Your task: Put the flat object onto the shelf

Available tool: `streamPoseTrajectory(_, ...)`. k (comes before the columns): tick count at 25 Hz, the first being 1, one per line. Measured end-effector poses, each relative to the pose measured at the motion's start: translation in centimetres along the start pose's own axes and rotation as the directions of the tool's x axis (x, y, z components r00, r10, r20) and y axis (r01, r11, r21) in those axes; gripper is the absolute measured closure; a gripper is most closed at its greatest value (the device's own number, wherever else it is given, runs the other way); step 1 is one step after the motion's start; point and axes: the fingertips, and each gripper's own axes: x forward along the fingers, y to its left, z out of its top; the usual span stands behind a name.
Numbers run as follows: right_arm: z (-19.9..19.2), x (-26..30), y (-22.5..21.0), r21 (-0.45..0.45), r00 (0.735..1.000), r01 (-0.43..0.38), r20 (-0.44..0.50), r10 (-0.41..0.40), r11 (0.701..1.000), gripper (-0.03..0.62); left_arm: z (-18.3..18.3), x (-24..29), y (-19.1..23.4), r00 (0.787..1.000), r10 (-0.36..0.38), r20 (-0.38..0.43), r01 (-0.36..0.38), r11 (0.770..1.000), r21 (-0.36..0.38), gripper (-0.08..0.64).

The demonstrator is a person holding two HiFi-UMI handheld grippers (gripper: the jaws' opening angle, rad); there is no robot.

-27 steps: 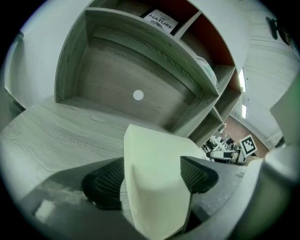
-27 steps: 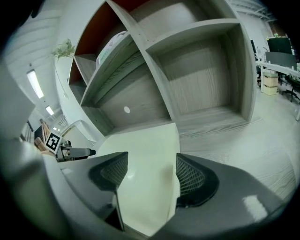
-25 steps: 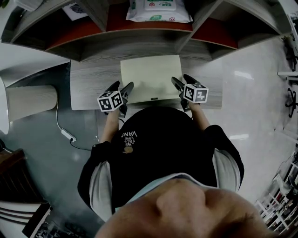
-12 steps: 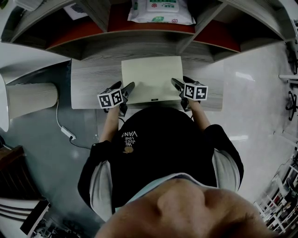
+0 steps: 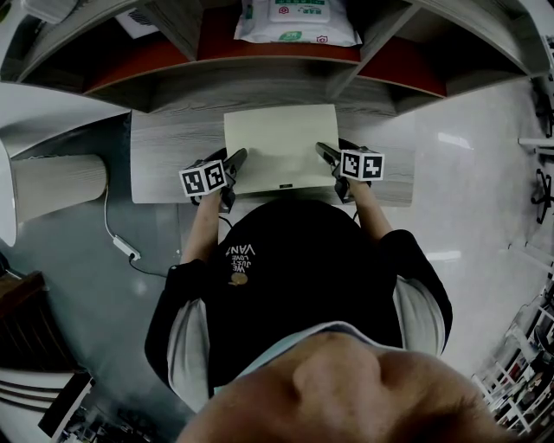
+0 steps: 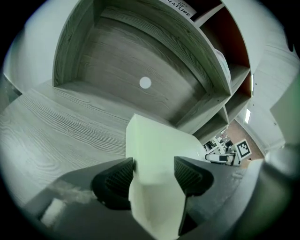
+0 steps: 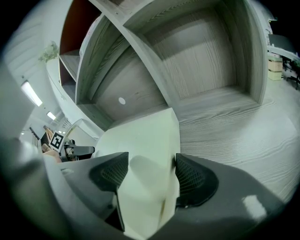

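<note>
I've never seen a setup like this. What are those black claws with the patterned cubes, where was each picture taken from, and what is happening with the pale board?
There is no robot here. A person stands at a table and holds a two-jaw tool in each hand: the left gripper and the right gripper. The patterned cubes are part of those tools. One picture comes from a camera on the person's head, looking steeply down. The other two come from cameras riding on the grippers, each looking along its own jaws. A pale flat board lies on the table in front of a shelf, which holds a pack. Each gripper has one side of the board between its jaws, and the pads look pressed against it. The left jaws have just been closing.
</note>
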Motion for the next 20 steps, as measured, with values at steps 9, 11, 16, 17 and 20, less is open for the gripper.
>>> streamPoseTrajectory(9, 0.2, -0.3, -0.1, -0.005, 1.0, 0.012, 0.023, -0.012, 1.0, 0.322, 0.0, -0.1, 0.5, 1.0, 0.025, 0.008, -0.025, 1.0, 0.0, 0.324)
streamPoseTrajectory(11, 0.0, -0.5, 0.0, -0.006, 1.0, 0.016, 0.022, -0.016, 1.0, 0.327, 0.0, -0.2, 0.4, 1.0, 0.029, 0.007, -0.029, 1.0, 0.003, 0.327)
streamPoseTrajectory(16, 0.0, -1.1, 0.3, -0.023, 0.999, 0.032, 0.04, -0.031, 0.999, 0.337, 0.0, -0.7, 0.1, 0.999, 0.025, 0.029, -0.025, 1.0, 0.004, 0.33)
streamPoseTrajectory(17, 0.0, -1.2, 0.4, -0.026, 0.998, 0.035, 0.046, -0.034, 0.999, 0.339, 0.1, -0.8, 0.0, 0.999, 0.025, 0.034, -0.025, 1.0, 0.005, 0.331)
streamPoseTrajectory(20, 0.0, -1.7, 0.5, -0.036, 0.997, 0.051, 0.063, -0.048, 0.998, 0.341, -0.2, -1.1, 0.2, 0.999, 0.037, 0.035, -0.037, 0.999, 0.003, 0.334)
